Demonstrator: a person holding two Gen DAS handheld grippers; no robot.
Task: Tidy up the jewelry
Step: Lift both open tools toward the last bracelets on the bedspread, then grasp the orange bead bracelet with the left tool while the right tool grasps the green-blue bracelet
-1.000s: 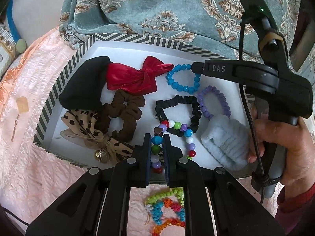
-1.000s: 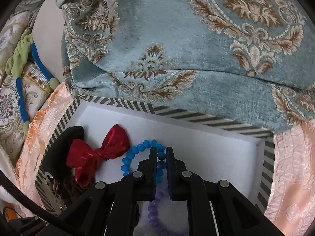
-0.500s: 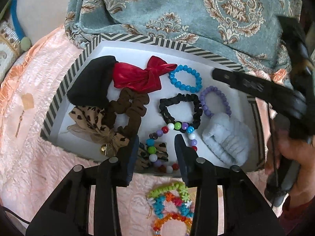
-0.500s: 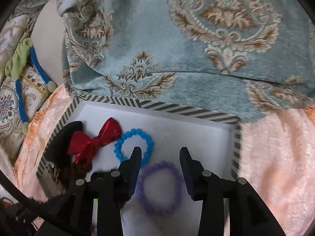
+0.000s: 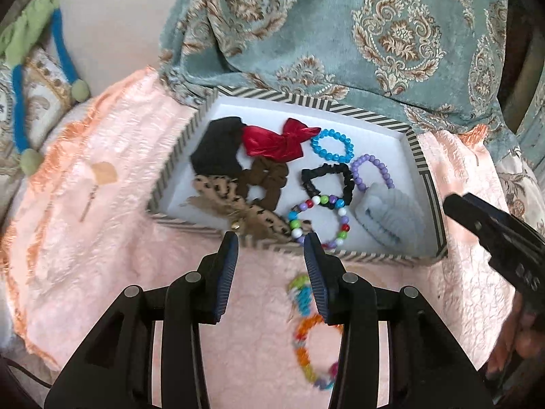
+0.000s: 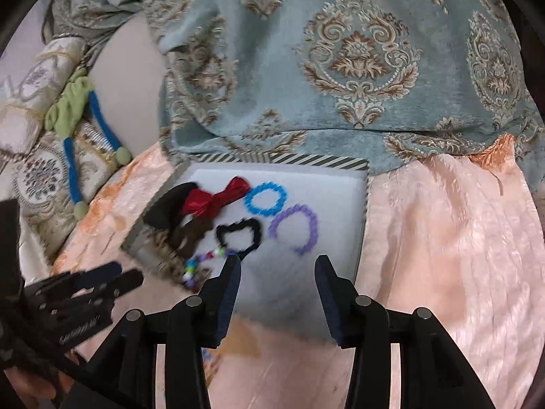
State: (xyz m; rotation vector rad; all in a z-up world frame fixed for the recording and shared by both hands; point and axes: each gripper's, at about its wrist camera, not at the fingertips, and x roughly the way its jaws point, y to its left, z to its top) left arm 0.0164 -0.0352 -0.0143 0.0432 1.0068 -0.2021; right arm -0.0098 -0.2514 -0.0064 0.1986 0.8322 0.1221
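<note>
A striped-rim tray (image 5: 422, 160) with a white floor holds a multicolour bead bracelet (image 5: 320, 220), a blue bead bracelet (image 5: 332, 145), a purple one (image 5: 373, 170), scrunchies and bows. My left gripper (image 5: 270, 242) stands open just short of the tray's near rim, with nothing between its fingers. Two more colourful bracelets (image 5: 310, 334) lie blurred on the pink cloth beneath it. My right gripper (image 6: 277, 260) hovers over the tray's bare floor (image 6: 306, 289); its jaws are opening and hold nothing. The blue bracelet (image 6: 265, 199) and purple bracelet (image 6: 294, 231) lie ahead of it.
A teal patterned blanket (image 5: 340, 34) is bunched against the tray's far rim. Pink satin cloth (image 5: 102, 238) covers the surface all around. A green and blue cord (image 5: 20, 68) lies at far left. A hand (image 5: 524, 341) holds the right gripper at the right edge.
Both grippers opened and drew back from the tray. The left let go of the multicolour bracelet, the right of the blue one; both bracelets now lie in the tray.
</note>
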